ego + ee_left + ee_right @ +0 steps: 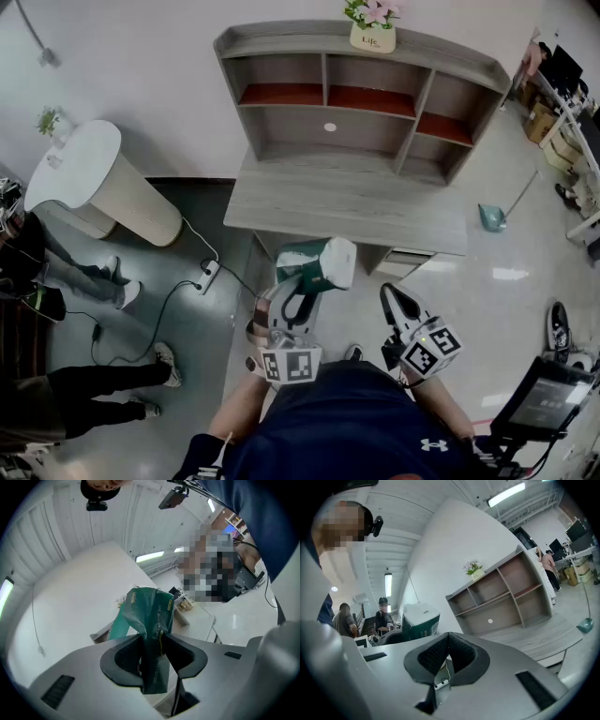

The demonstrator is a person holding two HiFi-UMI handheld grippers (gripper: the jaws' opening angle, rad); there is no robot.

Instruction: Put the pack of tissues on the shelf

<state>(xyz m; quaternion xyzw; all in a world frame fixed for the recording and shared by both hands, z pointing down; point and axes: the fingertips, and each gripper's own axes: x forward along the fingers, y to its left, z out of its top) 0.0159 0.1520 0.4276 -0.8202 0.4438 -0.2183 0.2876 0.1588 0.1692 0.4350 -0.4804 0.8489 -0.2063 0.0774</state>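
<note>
The pack of tissues (317, 263), green with a white top, hangs in the air just in front of the grey desk (347, 202). My left gripper (301, 289) is shut on it. In the left gripper view the jaws pinch the crumpled green wrapper (149, 620) at the left gripper (152, 644). My right gripper (392, 298) is beside it on the right, shut, with nothing between the jaws. In the right gripper view the right gripper (448, 638) points toward the shelf (506, 597), and the pack (420, 618) shows at the left. The shelf compartments (330, 127) stand behind the desk top.
A flower pot (372, 34) sits on top of the shelf. A white round stand (89, 183) is at the left, with a power strip (208, 275) and cable on the floor. People stand at the left edge (56, 394). A dustpan (492, 217) lies at the right.
</note>
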